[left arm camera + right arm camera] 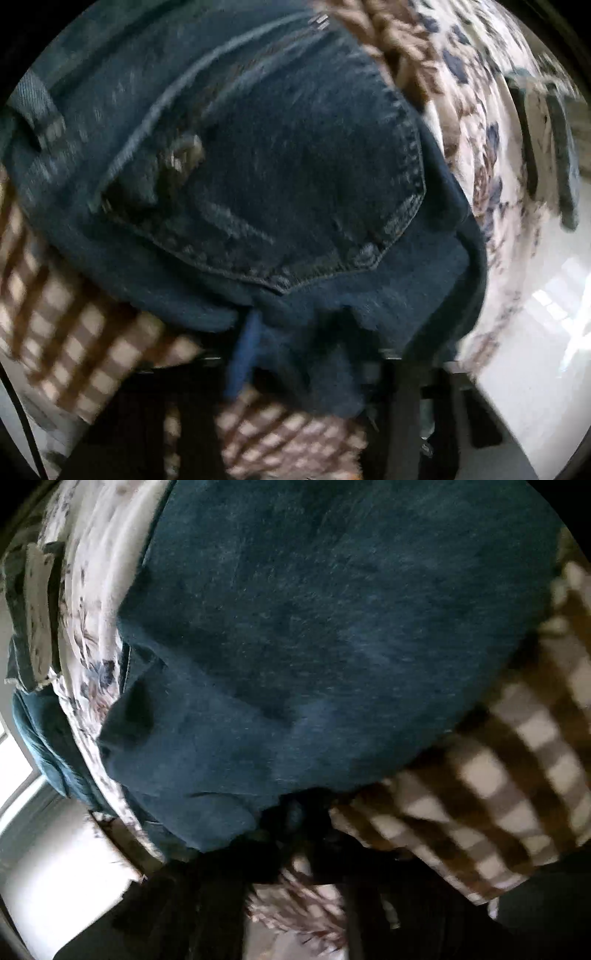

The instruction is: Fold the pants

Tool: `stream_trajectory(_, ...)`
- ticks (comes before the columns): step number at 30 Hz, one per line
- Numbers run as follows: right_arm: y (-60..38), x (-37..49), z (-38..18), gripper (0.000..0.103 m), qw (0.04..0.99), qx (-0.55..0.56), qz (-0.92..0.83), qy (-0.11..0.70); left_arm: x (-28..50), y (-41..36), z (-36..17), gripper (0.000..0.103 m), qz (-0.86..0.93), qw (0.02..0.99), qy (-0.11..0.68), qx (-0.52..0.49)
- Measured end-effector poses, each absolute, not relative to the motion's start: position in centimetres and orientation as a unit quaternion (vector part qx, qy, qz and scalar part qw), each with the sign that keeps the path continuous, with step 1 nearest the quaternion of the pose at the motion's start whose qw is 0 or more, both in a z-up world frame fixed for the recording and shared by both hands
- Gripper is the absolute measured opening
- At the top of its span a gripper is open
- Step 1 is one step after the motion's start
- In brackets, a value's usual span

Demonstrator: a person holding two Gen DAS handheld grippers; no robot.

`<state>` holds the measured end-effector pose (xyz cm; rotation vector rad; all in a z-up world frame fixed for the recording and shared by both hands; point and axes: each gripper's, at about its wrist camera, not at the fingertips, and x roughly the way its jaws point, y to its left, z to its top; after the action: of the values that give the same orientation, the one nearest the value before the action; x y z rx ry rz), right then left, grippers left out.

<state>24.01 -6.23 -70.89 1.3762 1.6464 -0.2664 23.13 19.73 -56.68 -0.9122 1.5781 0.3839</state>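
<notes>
Bunched jeans point(295, 192) hide both grippers' fingers, so their grip cannot be told.

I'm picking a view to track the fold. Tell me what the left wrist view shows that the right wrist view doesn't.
Only the left wrist view shows the jeans' back pocket and a belt loop. Only the right shows plain denim with no seams. Both share the brown checked cloth, the floral sheet, and denim bunched at each gripper; the fingers are too dark to read.
</notes>
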Motion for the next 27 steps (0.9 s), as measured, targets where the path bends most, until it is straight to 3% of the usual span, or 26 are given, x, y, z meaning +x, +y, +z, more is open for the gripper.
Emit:
stream_trajectory(3, -6.9, 23.9, -69.4, 0.001, 0.494, 0.541, -0.124, 0.67, 21.8, 20.6, -57.0, 0.005, 0.171, 0.59, 0.695, -0.373)
stream_trajectory(7, -8.6, 24.0, -69.1, 0.004, 0.491, 0.542, -0.099, 0.674, 20.6, 21.4, -57.0, 0.003, 0.159, 0.588, 0.698, -0.377)
stream_trajectory(8, -9.3, 23.9, -69.3, 0.009, 0.48, 0.561, -0.098, 0.667, 20.7, 21.4, -56.7, 0.003, 0.154, 0.591, 0.697, -0.376)
stream_trajectory(9, -10.1, 23.4, -68.9, 0.021, 0.477, 0.571, -0.101, 0.661, 20.8, 21.4, -56.4, 0.004, 0.14, 0.589, 0.694, -0.39)
stream_trajectory(10, -10.7, 23.3, -68.8, 0.029, 0.479, 0.577, -0.111, 0.652, 20.8, 21.5, -56.0, 0.007, 0.13, 0.584, 0.691, -0.405)
stream_trajectory(11, -12.8, 22.2, -69.0, 0.046, 0.481, 0.579, -0.118, 0.648, 20.6, 21.6, -55.5, 0.012, 0.128, 0.582, 0.682, -0.424)
stream_trajectory(13, -14.0, 22.1, -69.3, 0.057, 0.48, 0.596, -0.139, 0.629, 20.2, 21.6, -54.9, 0.041, 0.119, 0.576, 0.666, -0.46)
stream_trajectory(17, -14.4, 22.8, -69.9, 0.057, 0.478, 0.609, -0.136, 0.618, 19.8, 20.8, -54.3, 0.051, 0.113, 0.57, 0.652, -0.487)
stream_trajectory(18, -14.1, 23.3, -70.2, 0.049, 0.482, 0.6, -0.137, 0.624, 19.9, 20.5, -54.5, 0.051, 0.112, 0.573, 0.658, -0.475)
stream_trajectory(20, -14.1, 23.6, -70.1, 0.012, 0.502, 0.56, -0.152, 0.641, 20.3, 19.8, -55.1, 0.051, 0.115, 0.576, 0.665, -0.462)
stream_trajectory(27, -15.0, 24.2, -68.4, 0.007, 0.529, 0.495, -0.172, 0.667, 20.8, 18.4, -55.9, 0.051, 0.121, 0.575, 0.676, -0.444)
